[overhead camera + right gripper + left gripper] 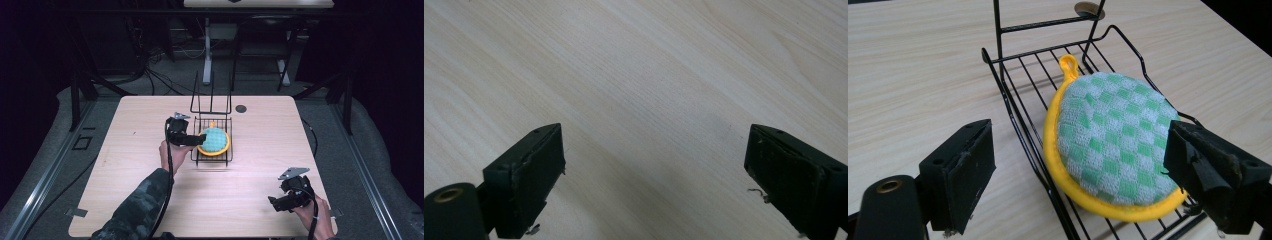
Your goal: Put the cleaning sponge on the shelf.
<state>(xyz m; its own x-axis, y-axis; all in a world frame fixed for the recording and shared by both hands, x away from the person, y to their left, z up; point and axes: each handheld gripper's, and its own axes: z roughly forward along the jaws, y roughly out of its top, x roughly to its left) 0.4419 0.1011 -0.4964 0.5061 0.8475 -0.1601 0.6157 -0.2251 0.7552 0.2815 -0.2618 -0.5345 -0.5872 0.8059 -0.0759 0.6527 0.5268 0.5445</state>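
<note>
1. Dark surroundings ring a pale wooden table (150, 200); a second table base and loose cables stand behind it.
2. Near the table's middle sits a black wire rack (1018, 95) with an upright back frame.
3. On the rack lies a round green-and-white checked pot holder with a yellow rim (1113, 140) (its hanging loop points toward the back frame).
4. At the rack's left edge, the left gripper (196, 139) has its jaws wide apart, straddling the pot holder and gripping nothing.
5. Well apart, near the front right corner, the right gripper (280, 202) hangs over bare wood, jaws wide apart and empty.
</note>
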